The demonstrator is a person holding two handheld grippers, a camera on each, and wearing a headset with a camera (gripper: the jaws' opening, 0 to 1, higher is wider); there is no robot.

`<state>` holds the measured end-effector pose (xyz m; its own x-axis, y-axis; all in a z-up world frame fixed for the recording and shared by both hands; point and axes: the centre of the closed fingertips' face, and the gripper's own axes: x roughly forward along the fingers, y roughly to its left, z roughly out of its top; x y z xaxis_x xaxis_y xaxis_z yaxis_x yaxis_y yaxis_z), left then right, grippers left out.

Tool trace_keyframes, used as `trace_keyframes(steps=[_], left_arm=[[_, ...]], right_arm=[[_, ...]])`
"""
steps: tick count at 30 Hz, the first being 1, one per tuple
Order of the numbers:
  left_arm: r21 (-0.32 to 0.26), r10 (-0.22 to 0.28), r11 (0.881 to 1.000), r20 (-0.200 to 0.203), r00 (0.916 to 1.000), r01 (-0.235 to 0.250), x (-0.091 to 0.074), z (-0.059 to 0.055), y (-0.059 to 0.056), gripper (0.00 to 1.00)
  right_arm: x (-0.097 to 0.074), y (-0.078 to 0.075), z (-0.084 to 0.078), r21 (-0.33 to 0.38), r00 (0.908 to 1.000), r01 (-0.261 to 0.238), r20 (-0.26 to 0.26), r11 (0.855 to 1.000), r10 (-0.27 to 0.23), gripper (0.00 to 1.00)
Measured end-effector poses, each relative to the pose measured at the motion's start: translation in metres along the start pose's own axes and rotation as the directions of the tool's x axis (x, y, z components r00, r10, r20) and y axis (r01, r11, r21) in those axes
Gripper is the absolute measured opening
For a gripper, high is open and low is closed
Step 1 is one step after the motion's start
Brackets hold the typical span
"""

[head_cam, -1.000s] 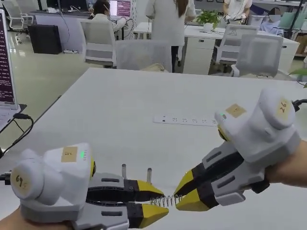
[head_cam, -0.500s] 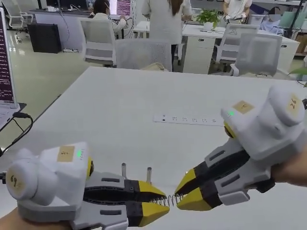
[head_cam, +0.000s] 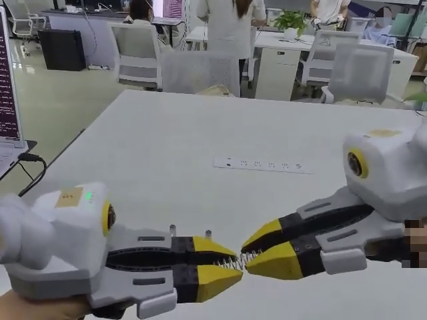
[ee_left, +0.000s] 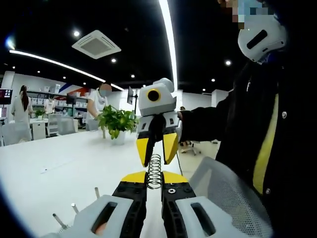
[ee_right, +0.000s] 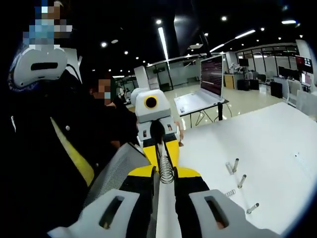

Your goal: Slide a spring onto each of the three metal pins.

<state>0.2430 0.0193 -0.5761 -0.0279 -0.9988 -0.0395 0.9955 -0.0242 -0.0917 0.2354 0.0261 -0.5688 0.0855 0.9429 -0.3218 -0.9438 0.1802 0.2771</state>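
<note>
Both grippers have dropped lower and levelled out above the broad white table [head_cam: 200, 127], well short of the flat white power strip [head_cam: 263, 165]. Tip to tip, the left gripper [head_cam: 237, 264] and right gripper [head_cam: 245, 257] are each nipped nearly closed on one end of the small steel coil spring [ee_left: 154, 171], held horizontal just in front of the short upright metal pins [ee_right: 241, 181].
</note>
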Motion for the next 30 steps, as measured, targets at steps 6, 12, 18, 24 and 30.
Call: trace_keyframes(steps=[6,12,18,24,30], left_arm=[[-0.003,-0.002,1.0,0.025,0.9997,0.003,0.002,0.006,-0.002,0.02],[-0.011,0.0,1.0,0.033,0.9995,0.001,0.002,0.008,-0.003,0.02],[-0.007,0.0,1.0,0.024,0.9997,0.0,0.003,0.006,-0.004,0.03],[0.018,0.005,1.0,0.002,1.0,-0.005,0.004,0.003,-0.004,0.03],[0.079,0.007,0.997,-0.079,0.9969,-0.001,0.009,-0.011,-0.007,0.04]], right_arm=[[0.002,0.002,0.001,0.001,0.9999,-0.001,0.013,1.0,0.001,0.12],[0.003,0.003,0.001,0.009,0.9995,-0.001,0.03,1.0,0.0,0.1],[0.004,0.004,-0.001,0.024,0.9998,-0.006,0.019,1.0,0.006,0.09],[0.005,0.005,-0.001,0.02,0.9992,0.001,-0.039,1.0,0.0,0.08],[0.007,0.005,-0.011,-0.05,0.9762,0.012,-0.216,0.999,-0.023,0.08]])
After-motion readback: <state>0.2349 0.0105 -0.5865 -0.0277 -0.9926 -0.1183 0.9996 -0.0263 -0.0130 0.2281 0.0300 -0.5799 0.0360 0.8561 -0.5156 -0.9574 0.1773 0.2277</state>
